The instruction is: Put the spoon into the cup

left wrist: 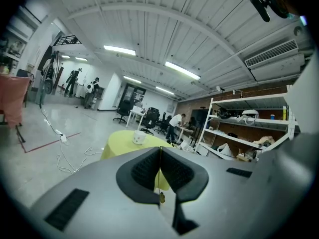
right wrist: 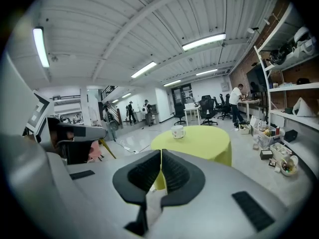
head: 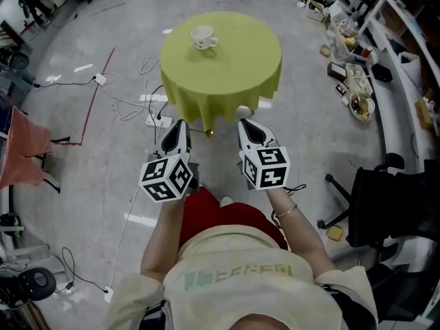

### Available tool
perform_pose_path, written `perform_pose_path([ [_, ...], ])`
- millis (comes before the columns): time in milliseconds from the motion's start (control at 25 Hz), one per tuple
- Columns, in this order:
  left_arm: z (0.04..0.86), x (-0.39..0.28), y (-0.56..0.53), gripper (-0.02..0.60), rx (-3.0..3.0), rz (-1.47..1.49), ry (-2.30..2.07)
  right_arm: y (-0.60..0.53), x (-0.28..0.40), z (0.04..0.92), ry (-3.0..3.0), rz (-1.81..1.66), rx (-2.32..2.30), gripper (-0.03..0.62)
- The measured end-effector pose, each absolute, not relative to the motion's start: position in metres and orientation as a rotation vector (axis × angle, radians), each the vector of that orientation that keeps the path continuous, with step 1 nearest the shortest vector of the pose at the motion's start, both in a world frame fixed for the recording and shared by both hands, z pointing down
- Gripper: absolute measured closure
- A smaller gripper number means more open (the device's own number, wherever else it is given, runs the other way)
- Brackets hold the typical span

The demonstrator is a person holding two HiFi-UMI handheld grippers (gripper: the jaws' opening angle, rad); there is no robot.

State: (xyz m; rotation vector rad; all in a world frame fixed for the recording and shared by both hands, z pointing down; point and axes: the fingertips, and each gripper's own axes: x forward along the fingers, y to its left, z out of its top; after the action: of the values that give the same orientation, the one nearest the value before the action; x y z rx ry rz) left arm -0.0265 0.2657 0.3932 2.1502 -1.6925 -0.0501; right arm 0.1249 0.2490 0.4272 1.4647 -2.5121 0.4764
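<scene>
Now, cup (head: 203,37): likely light, breakable china; on the table (head: 254,60).
Spoon: unseen.
Left gripper (head: 181,124), right gripper (head: 245,124): jaws closed, empty.

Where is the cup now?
In the head view, the cup sits on the round yellow-green table, left of centre toward its far edge.

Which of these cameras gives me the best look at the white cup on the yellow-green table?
The head view: the cup looks largest there, seen from above, handle and open top plain. The left gripper view and right gripper view show it small, distant and side-on.
</scene>
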Motion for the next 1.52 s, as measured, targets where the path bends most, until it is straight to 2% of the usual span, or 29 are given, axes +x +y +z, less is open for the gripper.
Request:
perform_pose_path([
  [760, 0.383, -0.04, 0.201, 0.558, 2.159, -0.093, -1.708, 0.19, 0.129, 0.426, -2.486, 0.503, 1.522, 0.557],
  [1520, 0.402, -0.087, 0.075, 0.558, 2.128, -0.08, -1.675, 0.071, 0.081, 0.443, -2.434, 0.542, 1.513, 0.557],
])
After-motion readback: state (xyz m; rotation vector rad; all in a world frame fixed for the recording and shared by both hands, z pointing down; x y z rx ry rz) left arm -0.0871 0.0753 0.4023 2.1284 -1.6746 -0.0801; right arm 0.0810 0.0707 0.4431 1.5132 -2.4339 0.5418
